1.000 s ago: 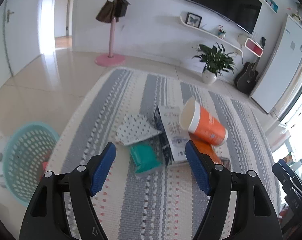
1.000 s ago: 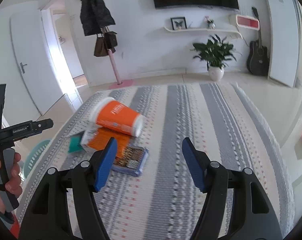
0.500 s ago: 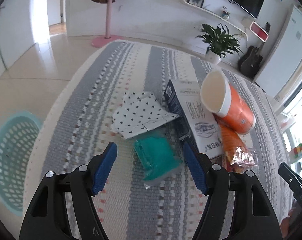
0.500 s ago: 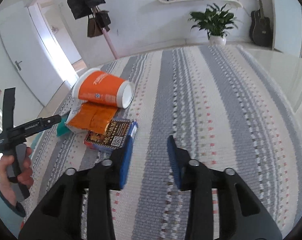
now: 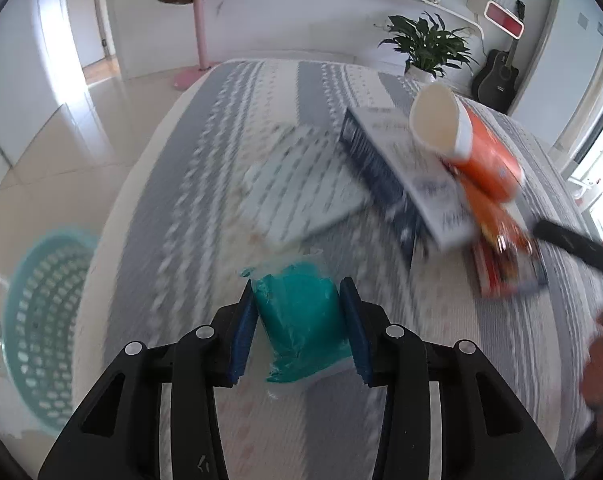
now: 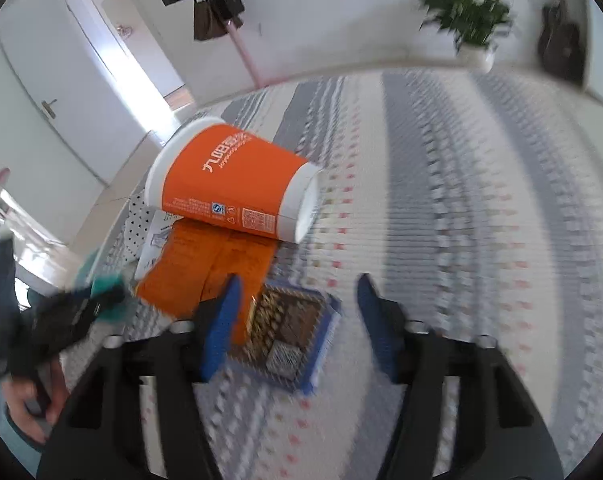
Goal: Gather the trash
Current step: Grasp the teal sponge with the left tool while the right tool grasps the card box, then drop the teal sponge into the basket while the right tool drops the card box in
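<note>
Left wrist view: the left gripper (image 5: 299, 320) clamps a teal packet (image 5: 301, 320) at lower centre; a teal basket (image 5: 41, 320) sits at far left on the floor.

Right wrist view: the right gripper (image 6: 297, 320), jaws apart, straddles a blue-edged packet (image 6: 297, 336); an orange cup (image 6: 233, 188) lies above it on the striped rug (image 6: 461, 220).

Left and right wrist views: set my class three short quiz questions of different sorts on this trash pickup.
1. True or false: the left gripper is closed on the teal packet.
2. Which lies on its side: A) orange cup B) plant?
3. Fill in: the right gripper straddles the blue-edged ____.

Key: 1 true; 2 A; 3 packet.
</note>
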Motion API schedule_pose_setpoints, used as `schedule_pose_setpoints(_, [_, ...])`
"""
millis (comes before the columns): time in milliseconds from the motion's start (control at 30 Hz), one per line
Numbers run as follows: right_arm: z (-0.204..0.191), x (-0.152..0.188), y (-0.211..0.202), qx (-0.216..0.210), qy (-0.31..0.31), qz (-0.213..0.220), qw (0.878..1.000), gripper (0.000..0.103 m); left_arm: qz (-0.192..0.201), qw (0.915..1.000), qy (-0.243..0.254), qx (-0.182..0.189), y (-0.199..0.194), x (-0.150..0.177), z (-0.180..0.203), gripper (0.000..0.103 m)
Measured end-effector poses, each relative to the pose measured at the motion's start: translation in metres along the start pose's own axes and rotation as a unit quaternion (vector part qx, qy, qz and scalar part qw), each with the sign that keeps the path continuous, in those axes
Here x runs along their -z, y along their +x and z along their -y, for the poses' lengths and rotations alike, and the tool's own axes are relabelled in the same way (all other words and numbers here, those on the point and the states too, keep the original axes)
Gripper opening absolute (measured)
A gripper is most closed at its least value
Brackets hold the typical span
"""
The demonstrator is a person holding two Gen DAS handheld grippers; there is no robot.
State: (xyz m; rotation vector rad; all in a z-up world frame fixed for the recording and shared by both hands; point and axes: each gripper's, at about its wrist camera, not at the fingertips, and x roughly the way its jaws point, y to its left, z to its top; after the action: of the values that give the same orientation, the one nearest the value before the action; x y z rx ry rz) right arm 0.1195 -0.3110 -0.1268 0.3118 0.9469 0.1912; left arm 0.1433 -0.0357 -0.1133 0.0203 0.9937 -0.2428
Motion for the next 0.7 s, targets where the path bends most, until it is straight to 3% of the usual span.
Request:
schedule_pose_setpoints(133, [-0.005, 0.006, 0.012, -0.012, -0.001, -0.024, 1.000, 0.044, 0.012, 0.9994, -0.028, 0.014, -0.018, 0.024, -0.021, 0.039])
schedule_pose_setpoints(333, [-0.041, 0.051, -0.005, -0.047, -0.064, -0.060, 0.995, 0.044, 0.035, 0.9952, -0.078, 0.046, -0.023, 0.020, -0.044, 0.039])
schedule_pose_setpoints(400, [-0.055, 0.062, -0.007, -0.050, -0.074, -0.060, 0.994, 0.054, 0.041, 0.9950, -0.080, 0.044, -0.026, 0.020, -0.048, 0.039])
schedule_pose_setpoints(433, [-0.061, 0.063, -0.007, -0.048, -0.072, -0.058, 0.995, 0.068, 0.043, 0.9948, -0.082, 0.044, -0.028, 0.020, -0.050, 0.039])
schedule_pose_setpoints(467, [-0.066, 0.063, -0.006, -0.040, -0.071, -0.051, 0.995, 0.076, 0.047, 0.9941, -0.086, 0.047, -0.030, 0.019, -0.052, 0.039])
schedule_pose_setpoints(700, [-0.111, 0.062, 0.019, 0.040, -0.124, -0.040, 0.991, 0.077, 0.060, 0.9912, -0.106, 0.051, -0.038, 0.018, -0.063, 0.040])
